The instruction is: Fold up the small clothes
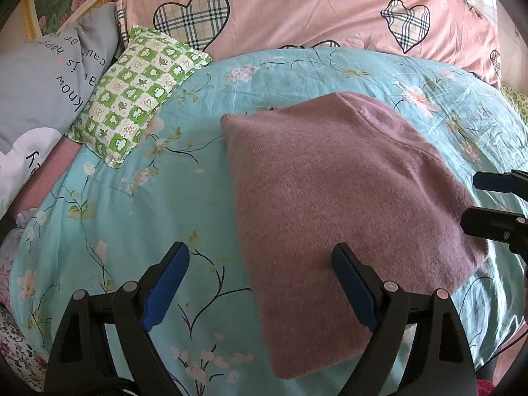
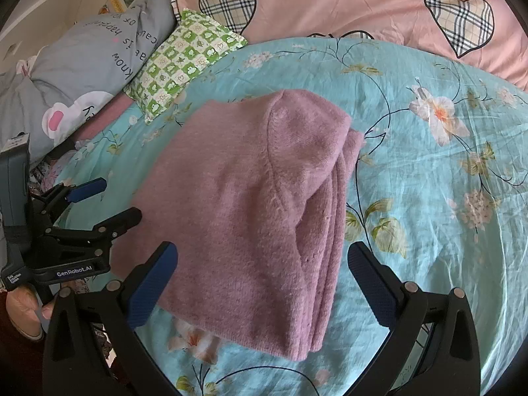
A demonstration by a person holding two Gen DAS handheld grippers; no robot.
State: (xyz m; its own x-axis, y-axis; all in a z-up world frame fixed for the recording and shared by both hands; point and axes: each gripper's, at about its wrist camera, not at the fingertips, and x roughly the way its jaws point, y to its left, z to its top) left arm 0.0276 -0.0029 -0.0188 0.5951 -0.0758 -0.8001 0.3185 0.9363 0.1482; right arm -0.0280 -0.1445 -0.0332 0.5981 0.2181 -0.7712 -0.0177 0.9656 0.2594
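So the mauve knit sweater (image 1: pixel 343 217) is lying folded into a chunky block on the turquoise floral bedspread (image 1: pixel 138 204). The left gripper (image 1: pixel 260 283) hangs just above its near left edge, jaws spread wide, one finger over the knit and one over bare sheet. The right gripper (image 1: pixel 478 198) pokes in from the right, parted too. Far left there's a green checked pillow (image 1: pixel 132 99), with a pink heart-print duvet (image 1: pixel 297 10) behind.

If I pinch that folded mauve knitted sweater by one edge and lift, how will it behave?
The folded mauve knitted sweater would probably sag and start unfolding, since the stacked layers at its right edge lie loose. Its fuzzy knit likely grips the pads without slipping. It seems light, barely denting the turquoise floral bedspread.
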